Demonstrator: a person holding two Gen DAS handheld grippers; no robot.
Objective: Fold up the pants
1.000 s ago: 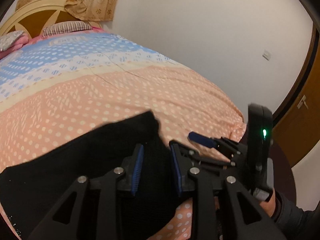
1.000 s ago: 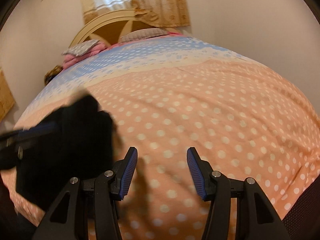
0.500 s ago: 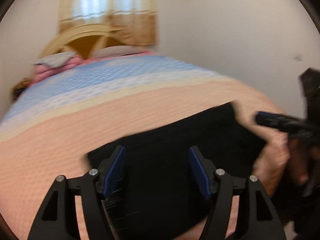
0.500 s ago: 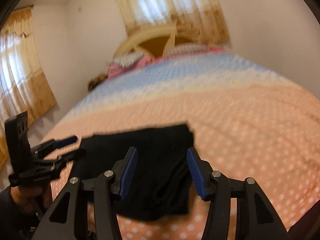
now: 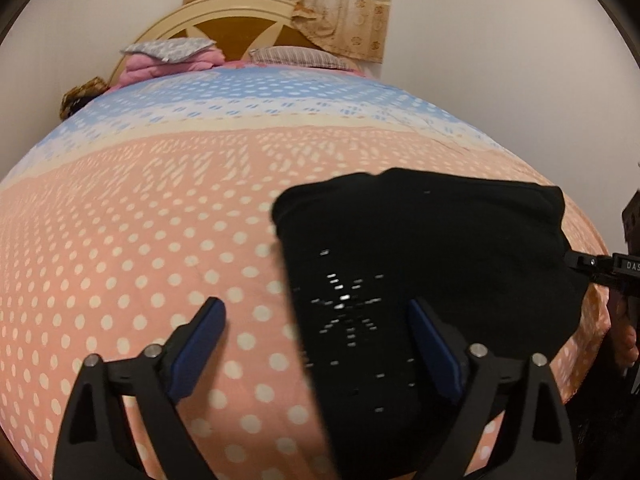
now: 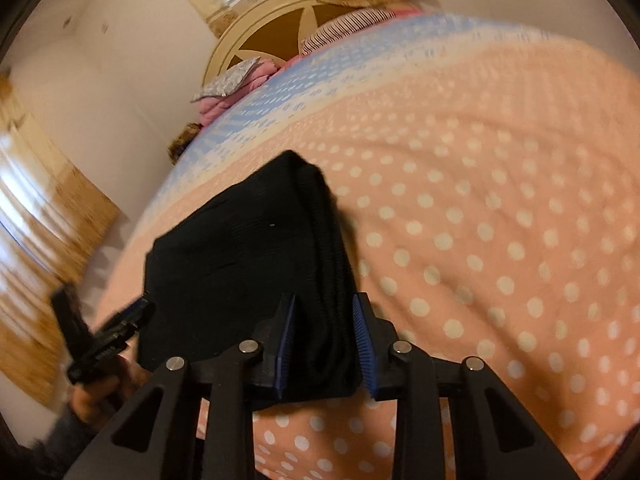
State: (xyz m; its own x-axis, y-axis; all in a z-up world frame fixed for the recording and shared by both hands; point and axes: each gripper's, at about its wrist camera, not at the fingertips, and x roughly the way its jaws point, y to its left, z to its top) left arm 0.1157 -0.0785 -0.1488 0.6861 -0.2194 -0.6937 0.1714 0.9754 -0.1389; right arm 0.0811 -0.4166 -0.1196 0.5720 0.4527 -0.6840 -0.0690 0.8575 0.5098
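Observation:
The black pants [image 5: 420,264] lie folded in a thick stack near the front edge of the bed; they also show in the right wrist view [image 6: 248,264]. My left gripper [image 5: 316,344] is open wide, its jaws straddling the left edge of the pants from just above. My right gripper [image 6: 324,340] has its jaws closed in around the thick right-hand edge of the stack. It also shows at the far right of the left wrist view [image 5: 588,264], at the pants' right corner. The left gripper shows at the left of the right wrist view [image 6: 132,320].
The bed has a peach, cream and blue dotted cover [image 5: 160,208]. Pillows [image 5: 296,58] and pink bedding [image 5: 160,66] lie by the headboard [image 5: 240,20]. Curtains hang behind. The bed's front edge is close below the pants.
The left gripper has swung left, so the pants now sit to its right. The right gripper has moved in and narrowed its jaws around the pants' right edge.

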